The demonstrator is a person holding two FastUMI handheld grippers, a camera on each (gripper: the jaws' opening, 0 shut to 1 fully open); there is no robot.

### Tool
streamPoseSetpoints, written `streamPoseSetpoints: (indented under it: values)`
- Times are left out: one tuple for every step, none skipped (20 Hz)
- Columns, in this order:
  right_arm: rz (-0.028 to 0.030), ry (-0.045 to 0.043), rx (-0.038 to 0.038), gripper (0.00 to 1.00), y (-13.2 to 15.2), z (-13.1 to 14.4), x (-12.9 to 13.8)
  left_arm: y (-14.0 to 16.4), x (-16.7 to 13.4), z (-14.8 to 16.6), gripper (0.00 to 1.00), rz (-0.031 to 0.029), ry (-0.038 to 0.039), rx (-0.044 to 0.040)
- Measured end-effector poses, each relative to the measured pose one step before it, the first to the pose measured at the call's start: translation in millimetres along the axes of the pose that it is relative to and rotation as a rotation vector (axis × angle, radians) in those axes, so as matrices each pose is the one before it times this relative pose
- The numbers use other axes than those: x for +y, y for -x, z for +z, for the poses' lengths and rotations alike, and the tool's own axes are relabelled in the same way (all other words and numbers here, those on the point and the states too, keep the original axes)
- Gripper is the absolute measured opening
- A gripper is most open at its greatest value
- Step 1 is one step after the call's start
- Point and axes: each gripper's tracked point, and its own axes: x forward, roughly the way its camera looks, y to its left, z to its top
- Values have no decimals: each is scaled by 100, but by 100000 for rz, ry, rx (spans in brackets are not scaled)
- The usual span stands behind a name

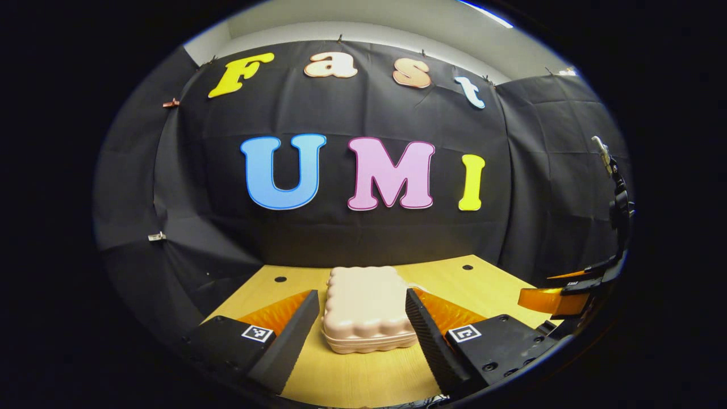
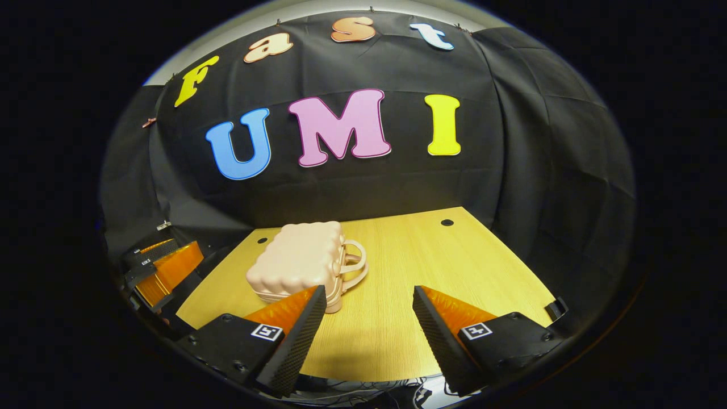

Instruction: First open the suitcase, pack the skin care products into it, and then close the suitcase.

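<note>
While the pink suitcase lies closed on the wooden worktop, the left tongs stand released, fingers spread either side of it without contact. The right tongs are likewise released, just right of the suitcase handle.

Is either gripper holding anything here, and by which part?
Nothing is held. Left gripper straddles the closed suitcase without touching; right gripper is open over the table.

Black gripper, orange fingers, square markers
</note>
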Motion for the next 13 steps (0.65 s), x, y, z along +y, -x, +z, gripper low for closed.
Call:
streamPoseSetpoints:
  values:
    - [215,490,521,97,20,-68,67,-192,-149,-70,96,-479,1750,570]
    - [-45,527,645,98,-9,-172,13,-145,-32,30,96,36,1059,323]
    - [-179,283,30,98,9,80,-94,-22,-28,-89,96,279,453,174]
    - [-476,-83,-205,97,-99,195,-244,-20,39,-91,96,286,125,14]
    - [-271,-155,-126,98,-90,17,-83,-1,67,-52,96,48,48,-55]
    - [-525,12,-74,98,-5,32,-164,111,13,71,96,-13,17,-260]
    - [-409,-11,-121,98,52,34,-199,4,25,-77,96,-122,-32,44]
    - [-363,-108,-36,98,3,-10,-128,9,106,-120,96,140,-147,271]
    - [-468,-83,-22,98,33,27,-185,8,190,-209,96,243,-107,239]
    - [-184,-99,199,98,-53,-20,-42,21,141,-150,96,210,73,424]
    - [-79,95,-15,98,36,60,-76,22,142,-168,96,392,314,300]
    - [-222,275,42,98,20,27,-21,-10,169,-187,96,255,561,355]
    - [61,481,69,98,13,33,71,-42,28,-244,96,23,567,423]
